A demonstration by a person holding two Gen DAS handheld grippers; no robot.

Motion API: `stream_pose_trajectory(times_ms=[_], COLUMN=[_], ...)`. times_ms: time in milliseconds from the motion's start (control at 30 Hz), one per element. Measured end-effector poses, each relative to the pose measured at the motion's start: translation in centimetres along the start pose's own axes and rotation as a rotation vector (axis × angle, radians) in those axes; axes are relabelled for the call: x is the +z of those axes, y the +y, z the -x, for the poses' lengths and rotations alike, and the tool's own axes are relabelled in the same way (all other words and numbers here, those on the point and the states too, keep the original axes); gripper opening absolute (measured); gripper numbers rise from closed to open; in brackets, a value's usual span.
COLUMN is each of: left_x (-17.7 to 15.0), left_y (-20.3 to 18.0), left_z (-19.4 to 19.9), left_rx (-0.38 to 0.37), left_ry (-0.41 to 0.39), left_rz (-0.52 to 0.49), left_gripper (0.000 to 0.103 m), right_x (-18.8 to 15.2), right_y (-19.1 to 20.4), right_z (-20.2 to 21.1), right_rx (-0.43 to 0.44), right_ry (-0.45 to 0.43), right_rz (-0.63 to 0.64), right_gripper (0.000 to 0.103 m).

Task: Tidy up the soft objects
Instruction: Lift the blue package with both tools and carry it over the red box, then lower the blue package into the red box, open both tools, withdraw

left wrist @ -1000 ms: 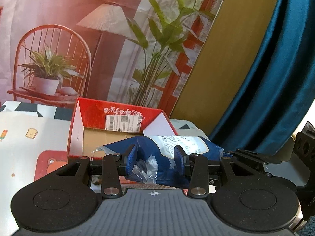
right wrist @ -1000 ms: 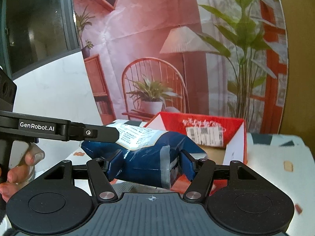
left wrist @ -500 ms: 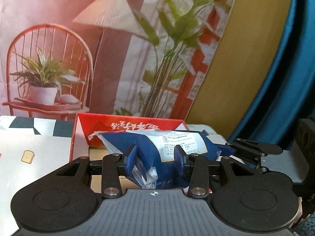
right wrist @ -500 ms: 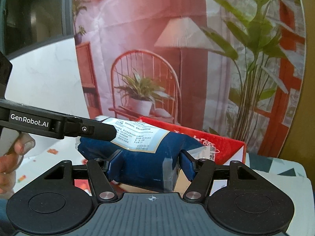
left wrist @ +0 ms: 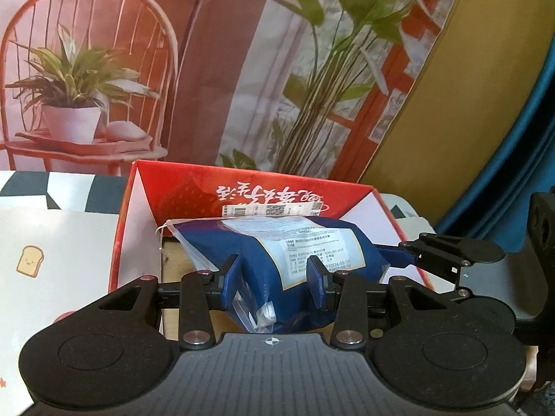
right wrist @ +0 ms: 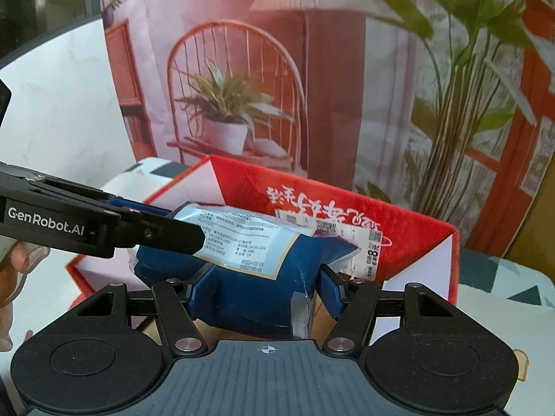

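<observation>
L wrist view, L to R: tabletop (left wrist: 69, 242) w/ pale mat, a toast cartoon (left wrist: 30, 260) printed on it, well L of the box. Backdrop (left wrist: 208, 69) behind shows printed chair, potted plant, lamp. Red box (left wrist: 194, 190) open at centre, back wall w/ white script + barcode sticker, cardboard floor partly visible. Blue bag (left wrist: 263, 253) hangs over the box opening, white label facing up; clear plastic end droops toward the cam. Left tongs (left wrist: 274, 277) clamped on the bag's near end, blue pads pressing both sides. Right tongs' black arm comes in from R and meets the bag's far R corner. Far R: yellow panel, teal curtain (left wrist: 503, 138).

R wrist view, L to R: fingers (right wrist: 14, 270) of a hand at L edge; the left tongs' arm, marked GenRobot.AI, crosses from L and covers part of the bag's (right wrist: 249, 277) upper L end. Right tongs (right wrist: 263, 287) clamped on the bag, pads dented into its sides. Box (right wrist: 399, 242) behind and beneath the bag; its front edge is hidden by bag + tongs. Can't tell if the bag touches the box floor. Tabletop (right wrist: 492, 298) w/ dark triangle pattern at R.
</observation>
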State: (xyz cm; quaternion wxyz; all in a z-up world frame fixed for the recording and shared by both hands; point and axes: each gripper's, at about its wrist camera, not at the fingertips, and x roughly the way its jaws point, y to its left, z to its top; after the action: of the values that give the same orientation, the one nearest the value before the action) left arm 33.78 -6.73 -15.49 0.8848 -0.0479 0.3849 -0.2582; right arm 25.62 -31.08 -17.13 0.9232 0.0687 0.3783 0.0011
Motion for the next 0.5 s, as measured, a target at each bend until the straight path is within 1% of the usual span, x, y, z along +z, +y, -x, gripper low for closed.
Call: stream_pose_trajectory(times_ms=[167, 333, 400, 467, 500], left_x=[0.3, 0.1, -0.1, -0.2, -0.3], left_y=[0.2, 0.5, 0.7, 0.9, 1.0], left_z=[-1.6, -3.0, -3.1, -2.6, -2.2], left_rx=[0.014, 0.047, 0.069, 0.084, 0.086], left_ry=[0.028, 0.082, 0.09, 0.092, 0.088], left_rz=[-0.006, -0.013, -0.026, -0.034, -0.036], left_gripper=[0.043, 0.044, 0.044, 0.044, 0.044], right_x=[0.0, -0.2, -0.3, -0.6, -0.8], right_y=[-0.6, -1.1, -1.2, -1.2, -1.2], right_z=[-1.7, -3.0, -3.3, -3.0, -2.7], right_rx=[-0.006, -0.011, -0.018, -0.025, -0.029], right_ry=[0.054, 0.12, 0.149, 0.157, 0.157], right_rz=[-0.004, -0.027, -0.033, -0.037, -0.042], right_gripper=[0.06, 0.06, 0.065, 0.072, 0.073])
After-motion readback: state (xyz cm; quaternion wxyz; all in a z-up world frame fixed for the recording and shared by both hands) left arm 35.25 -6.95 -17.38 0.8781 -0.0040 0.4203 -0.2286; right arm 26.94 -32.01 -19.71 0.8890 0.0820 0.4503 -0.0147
